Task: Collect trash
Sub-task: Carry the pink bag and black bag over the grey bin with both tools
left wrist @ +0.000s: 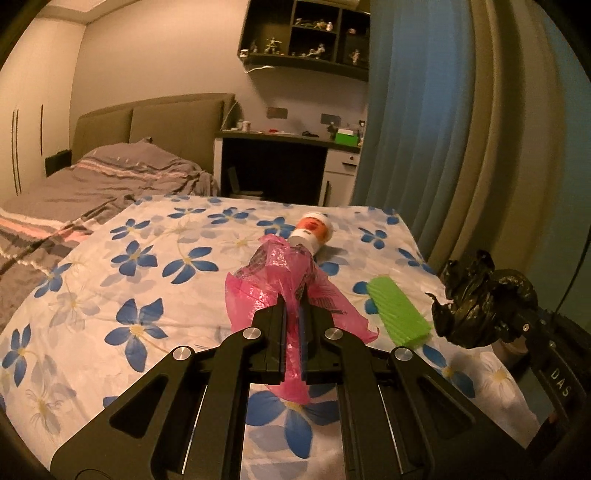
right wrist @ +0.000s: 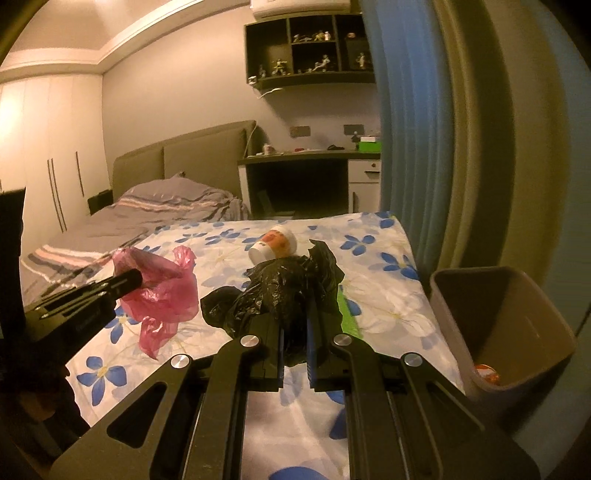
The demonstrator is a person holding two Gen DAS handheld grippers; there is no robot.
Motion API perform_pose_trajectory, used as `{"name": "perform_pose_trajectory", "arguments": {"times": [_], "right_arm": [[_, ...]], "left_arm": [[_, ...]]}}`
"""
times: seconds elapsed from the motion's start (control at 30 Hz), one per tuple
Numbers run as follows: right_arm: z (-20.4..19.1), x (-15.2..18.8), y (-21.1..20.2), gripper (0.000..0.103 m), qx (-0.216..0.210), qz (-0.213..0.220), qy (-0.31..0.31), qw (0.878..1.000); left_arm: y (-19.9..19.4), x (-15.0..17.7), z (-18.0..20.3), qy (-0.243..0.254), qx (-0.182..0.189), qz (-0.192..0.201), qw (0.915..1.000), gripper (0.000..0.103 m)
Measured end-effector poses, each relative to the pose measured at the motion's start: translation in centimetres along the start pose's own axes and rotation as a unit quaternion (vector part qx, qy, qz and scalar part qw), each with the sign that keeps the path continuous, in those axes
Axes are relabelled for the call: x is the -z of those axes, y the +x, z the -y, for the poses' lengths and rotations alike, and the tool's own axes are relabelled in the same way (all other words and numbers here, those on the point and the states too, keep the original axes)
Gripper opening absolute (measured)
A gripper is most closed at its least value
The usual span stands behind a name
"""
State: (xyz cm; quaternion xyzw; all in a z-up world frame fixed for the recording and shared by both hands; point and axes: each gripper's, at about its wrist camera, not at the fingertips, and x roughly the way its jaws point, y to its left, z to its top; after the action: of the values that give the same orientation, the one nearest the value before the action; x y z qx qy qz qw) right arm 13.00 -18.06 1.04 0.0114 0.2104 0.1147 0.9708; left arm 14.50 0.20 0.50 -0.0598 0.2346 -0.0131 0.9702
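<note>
My left gripper [left wrist: 293,295] is shut on a crumpled pink plastic bag [left wrist: 269,288] and holds it above the flowered table cloth [left wrist: 147,266]; it also shows in the right wrist view [right wrist: 162,291]. My right gripper [right wrist: 295,299] is shut on a crumpled black plastic bag [right wrist: 284,291], seen at the right in the left wrist view [left wrist: 476,299]. A paper cup [left wrist: 314,230] lies on its side at the far part of the table [right wrist: 275,243]. A green block [left wrist: 397,312] lies to the right.
A brown trash bin [right wrist: 509,325] stands right of the table with an orange item [right wrist: 487,373] inside. A bed [left wrist: 92,184], a desk [left wrist: 288,140], wall shelves [left wrist: 306,33] and blue curtains [left wrist: 417,110] lie beyond.
</note>
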Motion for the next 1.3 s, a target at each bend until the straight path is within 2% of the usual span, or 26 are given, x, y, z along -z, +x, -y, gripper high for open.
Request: {"name": "perform_pose_trajectory", "arguments": {"times": [0.57, 1.3], "right_arm": [[3.9, 0.8, -3.0, 0.01, 0.045, 0.029, 0.028, 0.998], [12.0, 1.4, -5.1, 0.01, 0.123, 0.049, 0.071, 0.989]], "left_arm": [[0.1, 0.1, 5.2, 0.036, 0.021, 0.005, 0.9991, 0.004], [3.0, 0.5, 14.9, 0.096, 0.09, 0.003, 0.9913, 0.004]]}}
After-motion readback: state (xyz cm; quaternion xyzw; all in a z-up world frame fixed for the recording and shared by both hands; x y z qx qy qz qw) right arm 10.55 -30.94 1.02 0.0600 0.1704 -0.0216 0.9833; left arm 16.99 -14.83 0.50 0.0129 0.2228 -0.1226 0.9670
